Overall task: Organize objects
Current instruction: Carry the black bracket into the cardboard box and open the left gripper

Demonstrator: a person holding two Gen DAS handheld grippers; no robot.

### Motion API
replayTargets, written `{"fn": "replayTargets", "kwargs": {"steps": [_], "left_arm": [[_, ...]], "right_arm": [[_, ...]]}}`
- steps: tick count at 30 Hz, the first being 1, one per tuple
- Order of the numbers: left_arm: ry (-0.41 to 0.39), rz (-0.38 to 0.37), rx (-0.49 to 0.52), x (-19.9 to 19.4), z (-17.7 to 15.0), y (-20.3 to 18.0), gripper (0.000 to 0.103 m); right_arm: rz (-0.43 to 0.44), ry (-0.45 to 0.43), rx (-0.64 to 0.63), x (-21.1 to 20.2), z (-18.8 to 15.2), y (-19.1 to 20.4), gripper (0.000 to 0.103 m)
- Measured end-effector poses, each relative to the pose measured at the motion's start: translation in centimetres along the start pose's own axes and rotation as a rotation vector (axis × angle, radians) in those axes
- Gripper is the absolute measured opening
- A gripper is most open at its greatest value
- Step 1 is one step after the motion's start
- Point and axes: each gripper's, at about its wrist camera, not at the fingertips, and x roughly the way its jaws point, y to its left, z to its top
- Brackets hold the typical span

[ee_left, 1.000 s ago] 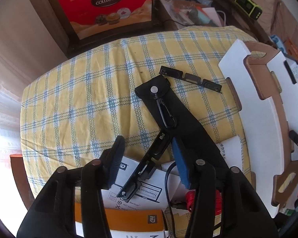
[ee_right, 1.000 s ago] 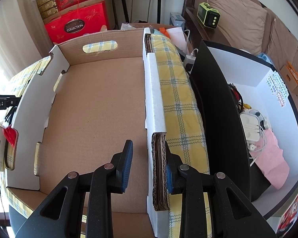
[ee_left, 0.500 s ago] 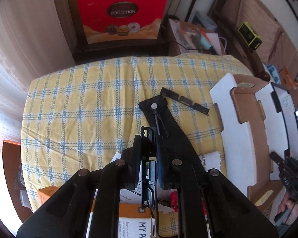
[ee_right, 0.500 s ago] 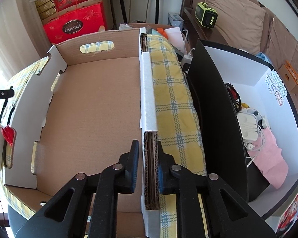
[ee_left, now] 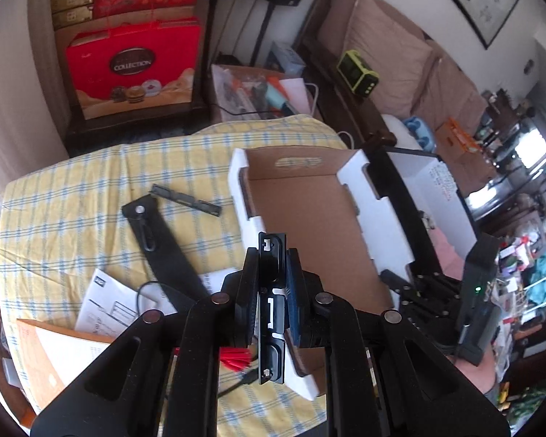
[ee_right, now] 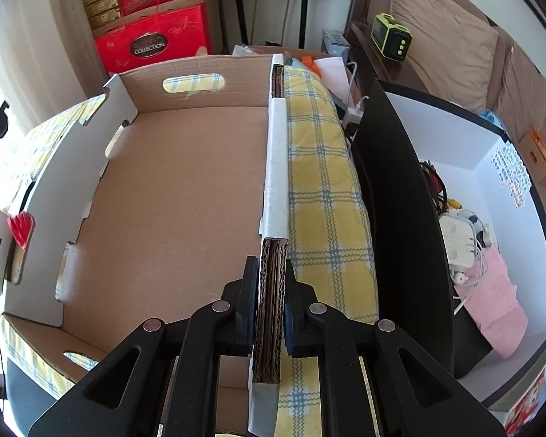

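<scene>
My left gripper (ee_left: 271, 291) is shut on a long black plastic bracket (ee_left: 272, 309), held upright above the table beside the cardboard box (ee_left: 302, 215). A second black bracket (ee_left: 185, 200) and a black strap with a carabiner (ee_left: 160, 244) lie on the yellow checked tablecloth (ee_left: 72, 196). My right gripper (ee_right: 271, 295) is shut on the right wall (ee_right: 276, 189) of the box, whose brown floor (ee_right: 178, 204) is bare. It also shows in the left wrist view (ee_left: 433, 291) at the box's right side.
Papers and an orange booklet (ee_left: 54, 349) lie at the table's near left with a cable and a red tag (ee_left: 234, 358). A black-and-white bin (ee_right: 473, 218) with chargers and pink cloth stands right of the table. Red gift boxes (ee_left: 131, 69) stand behind.
My left gripper closed on the black bracket, lifted it off the papers and swung right toward the box. My right gripper closed on the box's right wall.
</scene>
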Motion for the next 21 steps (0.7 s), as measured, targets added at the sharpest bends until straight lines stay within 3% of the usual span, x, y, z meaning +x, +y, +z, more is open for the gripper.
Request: {"fn": "replayTargets", "kwargs": {"steps": [8,15,19,21], "left_arm": [[0.064,-0.039,0.044,2.8,0.1,-4.8,0.013],[0.166,-0.016,0.031,7.6,-1.3,-5.2,0.013],[0.159,0.001,0.025,7.5,-1.6,-4.7,0.036],[0.139,0.007,0.033,6.7,-1.5,-4.4,0.04]], "right_arm": [[0.011,-0.005,-0.001,0.0,-0.2,-0.1,0.011],[0.007,-0.001,-0.002,0.0,-0.2,0.1,0.011],[0.008,0.001,0.002,0.0,-0.2,0.1,0.011],[0.006,0.002,0.002,0.0,-0.2,0.1,0.011]]}}
